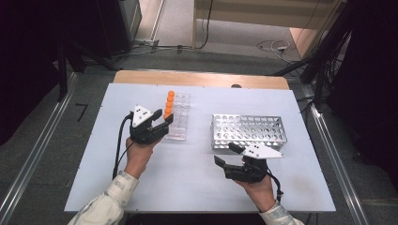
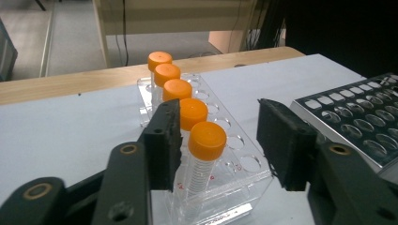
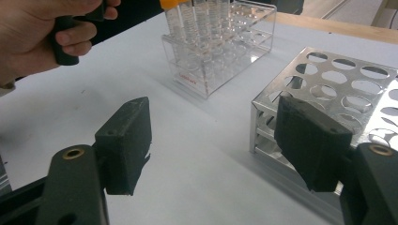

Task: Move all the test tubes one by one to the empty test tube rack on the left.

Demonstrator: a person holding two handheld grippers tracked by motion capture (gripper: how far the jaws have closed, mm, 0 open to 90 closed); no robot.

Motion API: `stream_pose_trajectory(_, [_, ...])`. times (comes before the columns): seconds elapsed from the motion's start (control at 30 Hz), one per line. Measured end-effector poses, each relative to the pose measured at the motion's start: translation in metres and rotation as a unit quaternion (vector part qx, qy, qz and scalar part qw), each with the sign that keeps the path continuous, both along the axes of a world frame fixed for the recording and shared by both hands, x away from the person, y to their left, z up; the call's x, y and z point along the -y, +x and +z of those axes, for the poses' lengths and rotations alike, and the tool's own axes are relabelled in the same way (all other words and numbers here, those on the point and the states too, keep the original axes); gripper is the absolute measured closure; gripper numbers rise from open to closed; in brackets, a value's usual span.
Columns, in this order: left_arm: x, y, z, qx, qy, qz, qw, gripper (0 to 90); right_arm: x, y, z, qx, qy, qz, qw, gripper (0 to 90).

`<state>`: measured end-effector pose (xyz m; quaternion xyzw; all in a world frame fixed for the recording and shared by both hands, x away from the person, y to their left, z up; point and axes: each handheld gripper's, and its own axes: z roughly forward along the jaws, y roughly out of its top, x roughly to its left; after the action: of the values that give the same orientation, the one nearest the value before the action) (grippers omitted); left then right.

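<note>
A clear plastic rack (image 1: 179,123) on the white table (image 1: 197,178) holds a row of several orange-capped tubes (image 1: 168,105). My left gripper (image 1: 165,124) is at the near end of that row. In the left gripper view, my left gripper (image 2: 223,140) is open around the nearest tube (image 2: 205,139). The left pad (image 2: 164,140) is close beside the tube and the right pad (image 2: 281,145) stands well off it. My right gripper (image 1: 225,153) is open and holds nothing, just in front of the metal rack (image 1: 248,131). Its jaws frame that rack's near corner (image 3: 263,117).
The metal rack (image 2: 356,122) has several rows of vacant holes and lies right of the clear rack (image 3: 206,61). Bare table lies between the two racks and in front of them. A wooden strip (image 1: 197,78) borders the far edge. The hand (image 3: 42,37) on the left gripper is at upper left in the right gripper view.
</note>
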<state>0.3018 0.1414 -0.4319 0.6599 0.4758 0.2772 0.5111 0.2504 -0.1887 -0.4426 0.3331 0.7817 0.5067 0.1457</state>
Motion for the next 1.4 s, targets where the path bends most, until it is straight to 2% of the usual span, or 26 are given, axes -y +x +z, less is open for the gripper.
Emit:
stream_pose_trajectory(0.3, [-0.008, -0.018, -0.002, -0.005, -0.019, 0.010, 0.9998, 28.8, 0.008, 0.004, 0.001, 0.002, 0.003, -0.015, 0.9999, 26.4])
stream_pose_trajectory(0.43, [-0.015, -0.025, -0.006, -0.010, -0.024, 0.015, 0.9996, 24.2, 0.011, 0.006, 0.001, 0.002, 0.003, -0.021, 0.9998, 26.4])
stream_pose_trajectory(0.67, [-0.023, -0.034, -0.012, -0.013, -0.031, 0.021, 0.9992, 22.5, 0.016, 0.007, 0.002, 0.003, 0.005, -0.030, 0.9995, 26.3])
stream_pose_trajectory(1.4, [-0.038, -0.054, -0.025, -0.024, -0.017, 0.025, 0.9992, 21.1, 0.029, 0.011, 0.003, 0.006, 0.003, -0.055, 0.9985, 25.7])
